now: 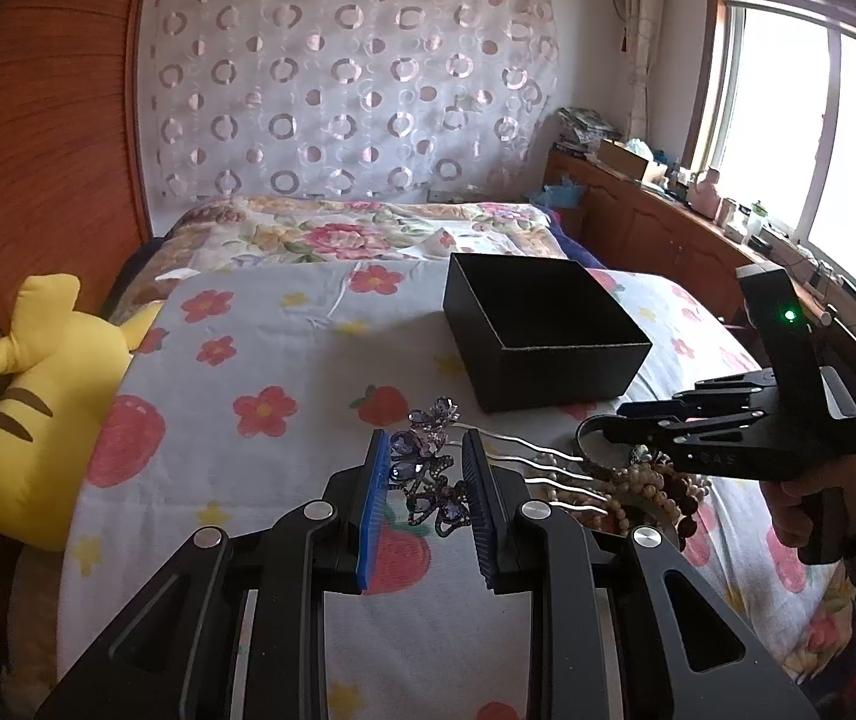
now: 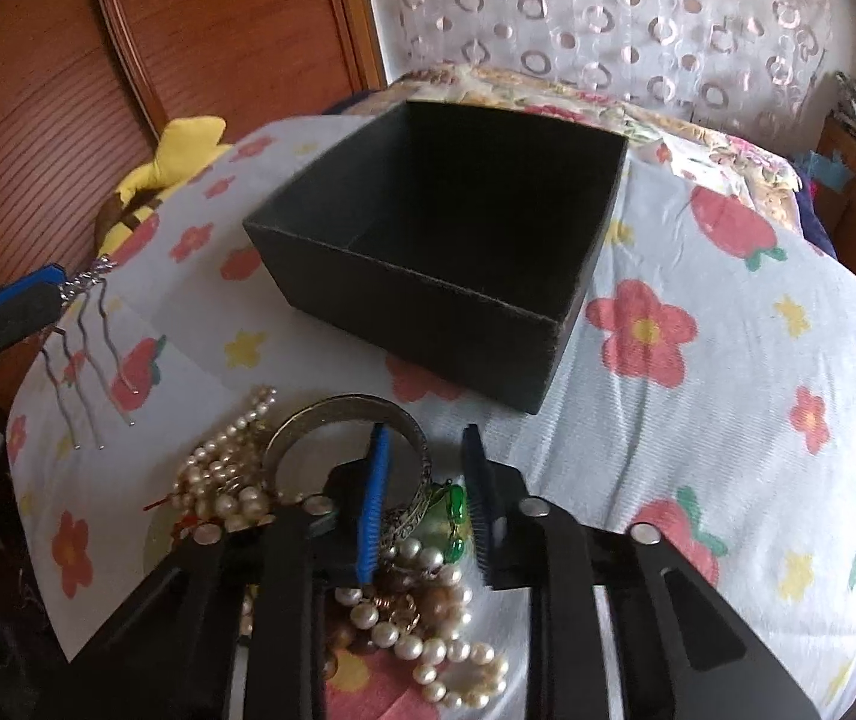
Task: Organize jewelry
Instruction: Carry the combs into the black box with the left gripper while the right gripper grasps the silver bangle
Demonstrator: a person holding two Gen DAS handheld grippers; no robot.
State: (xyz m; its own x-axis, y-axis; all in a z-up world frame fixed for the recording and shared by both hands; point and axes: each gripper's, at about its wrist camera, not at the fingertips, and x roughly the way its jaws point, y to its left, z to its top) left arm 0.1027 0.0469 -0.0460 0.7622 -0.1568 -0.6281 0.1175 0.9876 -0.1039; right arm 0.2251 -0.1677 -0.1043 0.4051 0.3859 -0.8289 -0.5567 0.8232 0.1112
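My left gripper [image 1: 425,480] is shut on a purple jewelled hair comb [image 1: 428,468] and holds it above the bed; its wavy silver prongs [image 2: 89,354] hang free in the right wrist view. An open, empty black box [image 1: 541,330] stands on the floral sheet, also in the right wrist view [image 2: 445,252]. My right gripper [image 2: 425,504] is open over a pile of pearl necklaces [image 2: 428,642], straddling the rim of a silver bangle [image 2: 410,438] beside a green piece [image 2: 454,507]. The right gripper also shows in the left wrist view [image 1: 592,429].
A yellow plush toy [image 1: 38,408] lies at the bed's left edge by the wooden headboard [image 1: 56,150]. A wooden cabinet [image 1: 667,228] with clutter runs under the window at right. A folded floral quilt [image 1: 338,228] lies behind the box.
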